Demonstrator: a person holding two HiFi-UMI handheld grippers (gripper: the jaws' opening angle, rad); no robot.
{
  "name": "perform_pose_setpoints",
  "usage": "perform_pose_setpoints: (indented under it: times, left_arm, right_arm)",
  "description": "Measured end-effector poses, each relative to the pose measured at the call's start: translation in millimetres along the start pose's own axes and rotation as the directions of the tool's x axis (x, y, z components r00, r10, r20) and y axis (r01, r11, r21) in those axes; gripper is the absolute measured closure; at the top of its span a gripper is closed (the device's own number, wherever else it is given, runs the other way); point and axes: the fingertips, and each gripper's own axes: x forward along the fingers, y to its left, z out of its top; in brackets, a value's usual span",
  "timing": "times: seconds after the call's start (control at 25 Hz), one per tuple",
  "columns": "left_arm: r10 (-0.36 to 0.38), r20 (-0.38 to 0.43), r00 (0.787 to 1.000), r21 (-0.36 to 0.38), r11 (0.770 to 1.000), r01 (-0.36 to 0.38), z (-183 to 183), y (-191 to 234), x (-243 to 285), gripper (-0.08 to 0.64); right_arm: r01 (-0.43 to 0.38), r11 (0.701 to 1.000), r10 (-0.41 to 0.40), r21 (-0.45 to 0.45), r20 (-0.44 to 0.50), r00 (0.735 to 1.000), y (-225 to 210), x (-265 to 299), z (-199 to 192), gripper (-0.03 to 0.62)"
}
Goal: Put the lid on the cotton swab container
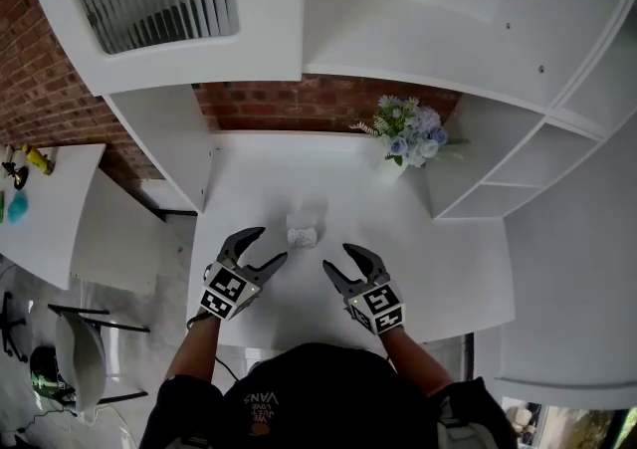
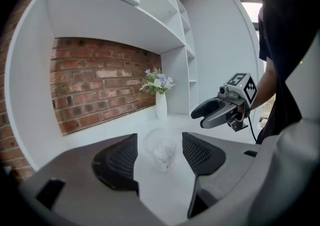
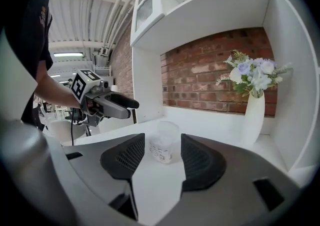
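A small clear cotton swab container (image 1: pixel 302 236) stands on the white table (image 1: pixel 438 268), filled with white swabs. Its clear lid (image 2: pixel 153 141) lies just behind it, touching or nearly so. My left gripper (image 1: pixel 271 244) is low over the table a little left of the container, open and empty. My right gripper (image 1: pixel 336 256) hovers to the container's right, also open with nothing in it. In the left gripper view the container (image 2: pixel 165 156) shows beyond the gap of the jaws. In the right gripper view the container (image 3: pixel 161 150) and lid (image 3: pixel 168 131) sit ahead of the jaws.
A white vase of pale flowers (image 1: pixel 403 143) stands at the back right of the table against the brick wall (image 1: pixel 299 104). White shelving (image 1: pixel 518 168) borders the table's right side, and a white side panel (image 1: pixel 169 148) borders the left.
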Motion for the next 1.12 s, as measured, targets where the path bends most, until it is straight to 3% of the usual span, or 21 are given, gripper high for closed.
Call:
perform_pose_setpoints:
  times: [0.28, 0.64, 1.12]
  left_arm:
    - [-0.057, -0.086, 0.995, 0.04, 0.997, 0.06, -14.7, 8.3, 29.1, 0.285]
    - [-0.13, -0.191, 0.973, 0.122, 0.98, 0.155, -29.2, 14.1, 57.3, 0.275]
    - [-0.268, -0.315, 0.91, 0.239, 0.906, 0.349, -44.3, 6.3, 87.1, 0.259]
  right_arm:
    - [-0.048, 0.999, 0.047, -0.007, -0.061, 0.997, -7.2, 29.9, -21.1, 0.394]
    - [-0.1, 0.994, 0.094, -0.034, -0.139, 0.986, -4.1, 66.6, -47.6, 0.394]
    - [-0.13, 0.991, 0.121, -0.042, -0.18, 0.976, -5.2, 95.8, -58.1, 0.42]
